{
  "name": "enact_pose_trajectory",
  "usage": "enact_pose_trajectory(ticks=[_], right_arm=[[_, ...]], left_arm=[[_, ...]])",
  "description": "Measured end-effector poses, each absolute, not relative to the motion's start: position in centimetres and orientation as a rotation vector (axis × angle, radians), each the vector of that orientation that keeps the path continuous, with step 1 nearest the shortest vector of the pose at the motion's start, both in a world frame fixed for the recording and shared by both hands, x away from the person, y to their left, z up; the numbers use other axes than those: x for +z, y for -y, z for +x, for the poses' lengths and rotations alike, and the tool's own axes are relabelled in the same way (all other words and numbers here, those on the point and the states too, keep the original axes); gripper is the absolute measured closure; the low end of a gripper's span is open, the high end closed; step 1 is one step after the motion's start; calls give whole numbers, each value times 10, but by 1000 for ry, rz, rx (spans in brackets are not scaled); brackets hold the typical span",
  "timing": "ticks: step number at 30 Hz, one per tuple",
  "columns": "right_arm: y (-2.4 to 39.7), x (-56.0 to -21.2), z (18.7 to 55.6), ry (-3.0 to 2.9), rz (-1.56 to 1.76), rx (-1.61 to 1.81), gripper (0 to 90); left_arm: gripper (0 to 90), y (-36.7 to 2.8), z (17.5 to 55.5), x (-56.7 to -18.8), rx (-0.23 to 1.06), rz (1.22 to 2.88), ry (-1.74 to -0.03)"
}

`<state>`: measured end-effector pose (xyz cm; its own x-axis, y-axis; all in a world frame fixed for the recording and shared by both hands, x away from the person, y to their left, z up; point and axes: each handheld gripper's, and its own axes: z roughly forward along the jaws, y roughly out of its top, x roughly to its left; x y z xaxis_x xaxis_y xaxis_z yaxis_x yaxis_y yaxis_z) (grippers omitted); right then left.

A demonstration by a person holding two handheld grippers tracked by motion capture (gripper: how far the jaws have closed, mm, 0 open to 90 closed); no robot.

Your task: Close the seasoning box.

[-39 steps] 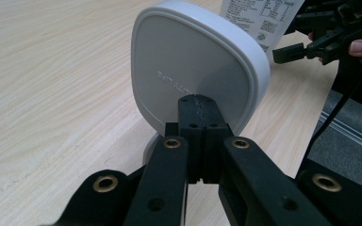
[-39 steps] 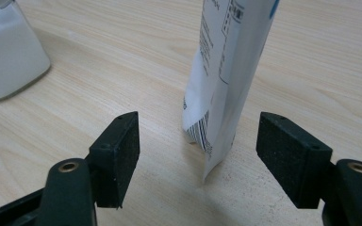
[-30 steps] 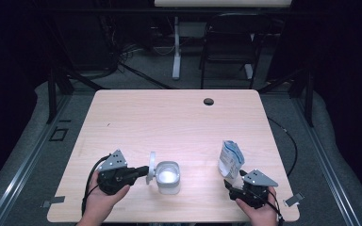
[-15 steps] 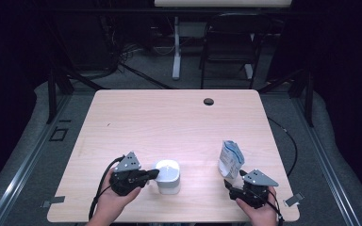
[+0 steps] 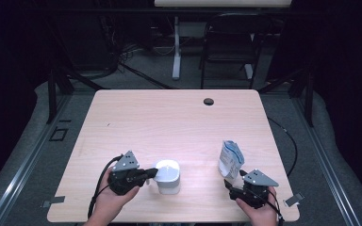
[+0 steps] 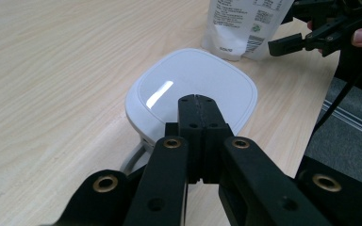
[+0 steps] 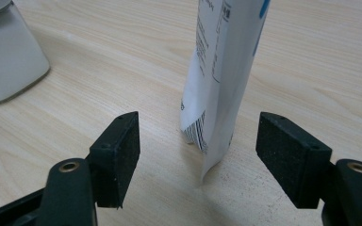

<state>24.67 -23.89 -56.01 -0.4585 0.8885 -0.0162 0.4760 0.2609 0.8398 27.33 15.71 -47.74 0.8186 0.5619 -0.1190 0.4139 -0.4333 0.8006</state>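
Pale wooden desk (image 5: 179,122) lies mostly bare toward twelve o'clock, a small dark hole (image 5: 209,101) near its far edge. White lidded container (image 5: 168,176) sits near the front edge; left hand-held gripper (image 5: 152,173) meets it from nine o'clock, jaws pressed together. At three o'clock, a white pouch (image 5: 229,158) stands upright between the right hand-held gripper's (image 7: 198,155) wide, untouching jaws.
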Motion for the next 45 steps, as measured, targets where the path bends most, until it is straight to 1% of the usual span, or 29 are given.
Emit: enact_pose_trajectory(ticks=[11,19,28,39,43,45], right_arm=[[240,-560,247,-2039,1236,1107,308],[239,-560,247,-2039,1233,1113,308],[239,-559,246,-2037,1236,1109,308],[237,-559,246,-2048,1228,1096,308],[237,-559,245,-2049,1228,1089,309],[237,-559,245,-2047,1228,1090,308]], left_arm=[[900,-179,275,-467,246,2056,-757],[900,-209,275,-468,286,2032,-826],[894,-245,272,-493,296,2004,-953],[883,-277,275,-531,311,1991,-1072],[859,-284,277,-538,298,1998,-1095],[823,-284,278,-541,304,1983,-1096]])
